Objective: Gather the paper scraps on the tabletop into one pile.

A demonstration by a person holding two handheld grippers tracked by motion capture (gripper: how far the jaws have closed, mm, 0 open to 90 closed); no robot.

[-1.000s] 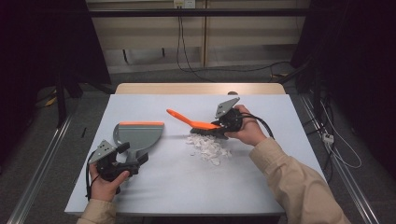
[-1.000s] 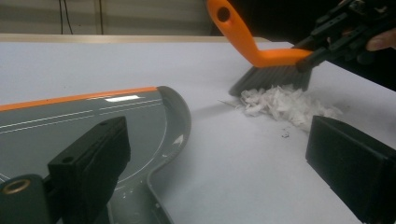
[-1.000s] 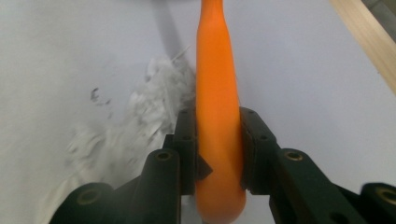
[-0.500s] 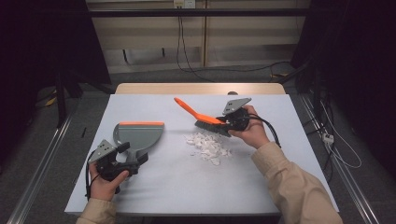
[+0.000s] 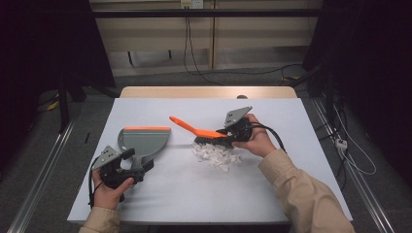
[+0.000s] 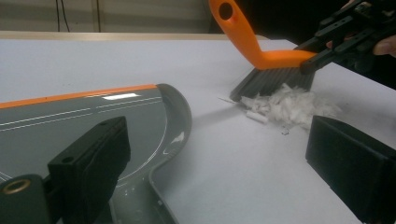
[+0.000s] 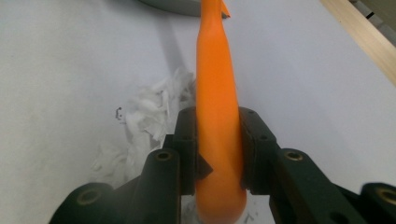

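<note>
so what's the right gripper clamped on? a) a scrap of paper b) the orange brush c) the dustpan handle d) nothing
b: in the right gripper view the right gripper has both jaws pressed against the orange brush, above the shredded paper.

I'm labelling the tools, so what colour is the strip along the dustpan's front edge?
Orange, on a grey dustpan; the strip shows best in the left gripper view.
</note>
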